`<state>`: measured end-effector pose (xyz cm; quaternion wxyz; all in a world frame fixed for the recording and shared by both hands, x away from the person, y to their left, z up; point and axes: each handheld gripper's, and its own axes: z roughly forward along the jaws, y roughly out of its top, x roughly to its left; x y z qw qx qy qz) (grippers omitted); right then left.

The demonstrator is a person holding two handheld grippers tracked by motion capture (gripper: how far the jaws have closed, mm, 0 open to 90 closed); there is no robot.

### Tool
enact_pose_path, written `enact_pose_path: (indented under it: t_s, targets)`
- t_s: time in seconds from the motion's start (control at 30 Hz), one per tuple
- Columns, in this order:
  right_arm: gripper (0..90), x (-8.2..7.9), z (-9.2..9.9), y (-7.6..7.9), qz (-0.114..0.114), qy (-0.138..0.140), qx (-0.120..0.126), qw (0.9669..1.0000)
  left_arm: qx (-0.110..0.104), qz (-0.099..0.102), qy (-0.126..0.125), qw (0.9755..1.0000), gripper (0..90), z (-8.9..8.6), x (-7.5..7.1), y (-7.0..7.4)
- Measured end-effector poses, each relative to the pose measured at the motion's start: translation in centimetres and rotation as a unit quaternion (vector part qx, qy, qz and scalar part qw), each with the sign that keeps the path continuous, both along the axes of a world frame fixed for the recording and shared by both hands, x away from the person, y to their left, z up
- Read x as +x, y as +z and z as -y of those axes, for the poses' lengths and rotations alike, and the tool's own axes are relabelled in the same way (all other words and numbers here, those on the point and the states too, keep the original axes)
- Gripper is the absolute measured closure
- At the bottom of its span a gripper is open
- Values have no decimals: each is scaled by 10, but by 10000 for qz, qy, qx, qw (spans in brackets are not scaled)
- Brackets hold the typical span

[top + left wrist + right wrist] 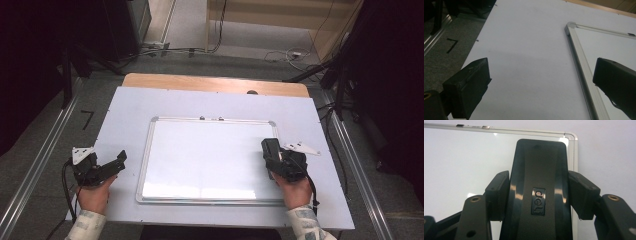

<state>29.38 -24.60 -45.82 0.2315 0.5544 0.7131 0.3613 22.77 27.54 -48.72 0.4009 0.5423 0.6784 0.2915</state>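
A white whiteboard (210, 160) with a silver frame lies flat in the middle of the table. My right gripper (272, 152) sits over the board's right edge, shut on a black board eraser (270, 147). In the right gripper view the eraser (539, 170) stands lengthwise between the two pads and carries a small silver logo; behind it is the board's far right corner (571, 136). My left gripper (118, 164) rests on the table left of the board, open with nothing in it. In the left gripper view its jaws (541, 65) stand wide apart, with the board's frame (579, 62) running between them.
A pale sheet (210, 100) covers the wooden table, whose bare back edge (215, 82) shows. Two small clips (210, 118) sit on the board's top frame. Metal rails (40, 165) flank the table on a grey floor, with cables (295, 54) beyond.
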Motion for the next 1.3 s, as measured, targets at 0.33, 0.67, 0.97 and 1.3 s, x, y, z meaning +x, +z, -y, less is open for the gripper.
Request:
enact_pose_path:
  t_s: [0.33, 0.67, 0.97, 1.3]
  targets:
    - [369, -9, 8, 3, 37, -39, 78, 10000, -18, 18, -20, 10000, 15, 2, 2, 0]
    - [369, -14, 10, 4, 38, -101, 151, 9998, -35, -3, -23, 10000, 15, 0, 3, 0]
    - [368, -21, 14, 7, 66, -137, 173, 9997, -16, 16, -53, 10000, 15, 2, 2, 0]
    - [368, -29, 17, 8, 70, -252, 274, 9993, -3, 0, -57, 10000, 15, 3, 3, 0]
